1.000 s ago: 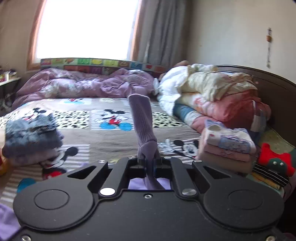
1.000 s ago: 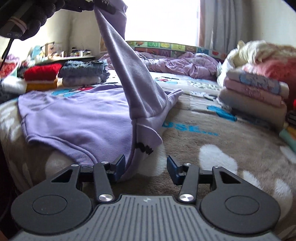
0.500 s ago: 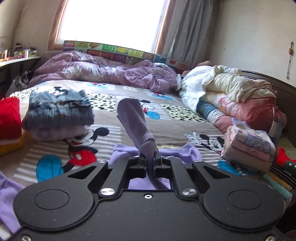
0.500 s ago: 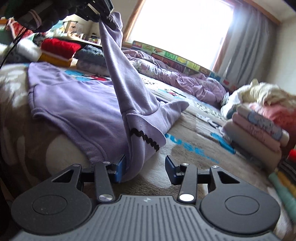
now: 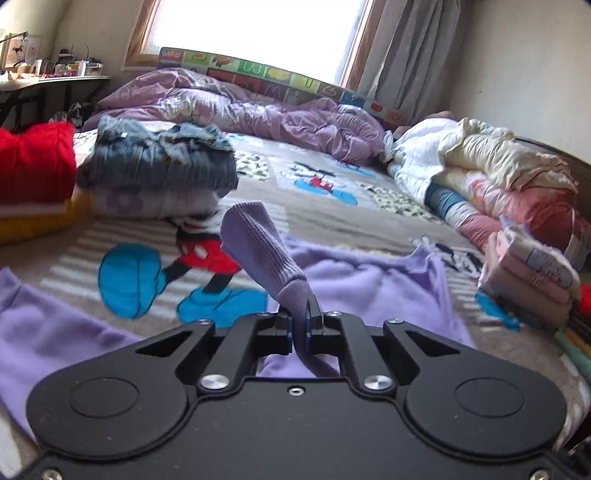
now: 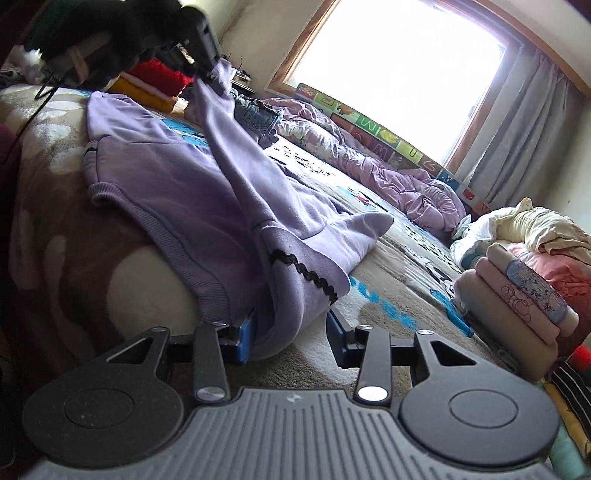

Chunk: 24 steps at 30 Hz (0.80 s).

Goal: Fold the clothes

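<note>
L wrist view: left gripper (image 5: 302, 325) clamped tight on the sleeve (image 5: 258, 247) of a lilac sweatshirt (image 5: 373, 288); the ribbed cuff sticks up and fwd past the pads. Rest of the sweatshirt lies spread on the blanket (image 5: 147, 273), under and to both sides of the gripper. Beyond it, at left, a jeans pile (image 5: 159, 162) beside a red stack (image 5: 33, 166). At right, a pink stack (image 5: 528, 273) near heaped bedding (image 5: 509, 177).

R wrist view: right gripper (image 6: 291, 332) at medium width, jaws have just been closing. A fold of the sweatshirt (image 6: 177, 177), near the black zigzag trim (image 6: 306, 273), hangs btwn them; left pad touches the cloth, right pad stands clear of it, so no grip. The sleeve (image 6: 236, 147) runs taut up to the left gripper (image 6: 207, 75) at top left, held by a dark gloved hand (image 6: 107, 29). Sweatshirt body lies flat on the blanket (image 6: 384, 321) at the bed edge. Pink stack (image 6: 517, 299) at right.
</note>
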Each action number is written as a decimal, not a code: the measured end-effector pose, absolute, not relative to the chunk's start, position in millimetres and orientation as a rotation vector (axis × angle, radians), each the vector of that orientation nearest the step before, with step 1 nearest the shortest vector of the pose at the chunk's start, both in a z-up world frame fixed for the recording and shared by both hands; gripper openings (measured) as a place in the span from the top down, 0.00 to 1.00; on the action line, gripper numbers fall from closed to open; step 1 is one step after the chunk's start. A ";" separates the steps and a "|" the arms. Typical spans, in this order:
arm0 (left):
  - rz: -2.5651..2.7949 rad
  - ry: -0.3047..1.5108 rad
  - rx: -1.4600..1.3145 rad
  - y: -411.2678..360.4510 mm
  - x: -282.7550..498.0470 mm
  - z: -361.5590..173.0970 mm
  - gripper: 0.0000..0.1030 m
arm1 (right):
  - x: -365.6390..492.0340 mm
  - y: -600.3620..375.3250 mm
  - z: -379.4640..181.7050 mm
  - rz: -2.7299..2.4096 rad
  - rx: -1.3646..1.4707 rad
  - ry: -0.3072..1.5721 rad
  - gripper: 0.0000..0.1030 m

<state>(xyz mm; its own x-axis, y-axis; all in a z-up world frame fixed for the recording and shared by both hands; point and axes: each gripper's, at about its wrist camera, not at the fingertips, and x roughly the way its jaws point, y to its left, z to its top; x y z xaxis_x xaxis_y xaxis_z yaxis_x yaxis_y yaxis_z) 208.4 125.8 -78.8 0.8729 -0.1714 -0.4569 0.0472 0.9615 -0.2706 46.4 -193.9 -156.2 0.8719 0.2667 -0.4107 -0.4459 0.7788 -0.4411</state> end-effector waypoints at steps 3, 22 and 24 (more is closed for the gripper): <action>-0.099 0.520 -0.285 132.5 208.6 -92.4 0.95 | 43.0 -195.6 -153.2 0.417 -0.541 0.326 0.59; -0.012 0.563 -0.283 141.2 198.9 -126.3 0.95 | 71.6 -175.8 -151.8 0.665 -0.496 0.381 0.33; -0.003 0.578 -0.246 137.8 201.3 -128.1 0.95 | 72.5 -177.0 -150.0 0.674 -0.494 0.389 0.33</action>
